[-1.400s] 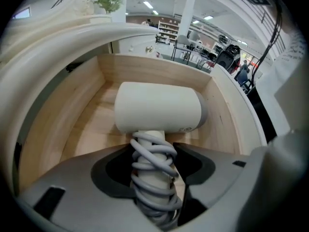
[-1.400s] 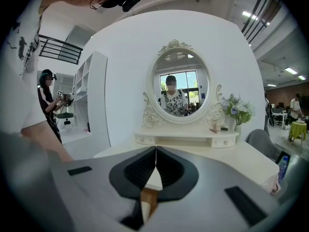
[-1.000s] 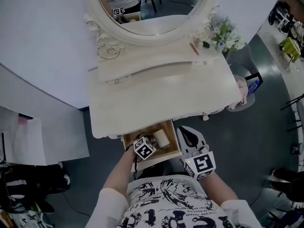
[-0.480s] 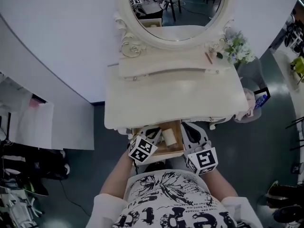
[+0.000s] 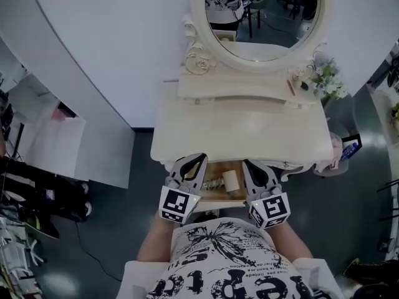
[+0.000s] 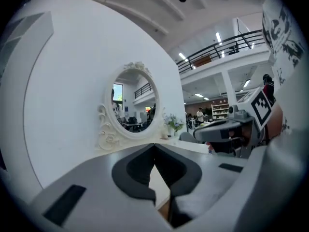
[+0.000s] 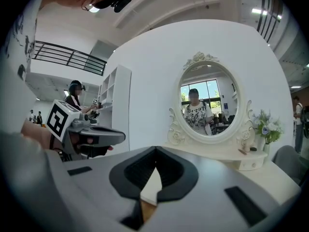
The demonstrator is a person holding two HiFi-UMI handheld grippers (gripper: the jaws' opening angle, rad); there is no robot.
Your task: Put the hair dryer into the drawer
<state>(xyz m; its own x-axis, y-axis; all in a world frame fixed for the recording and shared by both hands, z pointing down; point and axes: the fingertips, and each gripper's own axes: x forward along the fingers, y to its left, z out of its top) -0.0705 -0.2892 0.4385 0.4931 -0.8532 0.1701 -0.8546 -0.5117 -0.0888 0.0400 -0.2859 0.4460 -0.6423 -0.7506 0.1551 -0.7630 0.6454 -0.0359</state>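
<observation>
Although seen lying inside the open drawer (image 5: 212, 200), judged of the hair dryer (image 5: 228, 180): probably light, stiff, slick plastic; best taken by the handle. Jaws together on nothing at left gripper (image 6: 154, 145) and right gripper (image 7: 155, 149), flanking the drawer.

Cream-white dressing table (image 5: 243, 129), tan wooden drawer (image 5: 219, 198), black-and-white patterned shirt (image 5: 230, 260), dark grey floor (image 5: 124, 229)

A curved white wall (image 5: 112, 48) backs a cream dressing-table worktop (image 5: 243, 126) bearing an ornate oval mirror (image 5: 262, 17) and flowers (image 5: 328, 80). The floor (image 5: 124, 229) is dark grey, with strip lights (image 6: 219, 36) overhead.
</observation>
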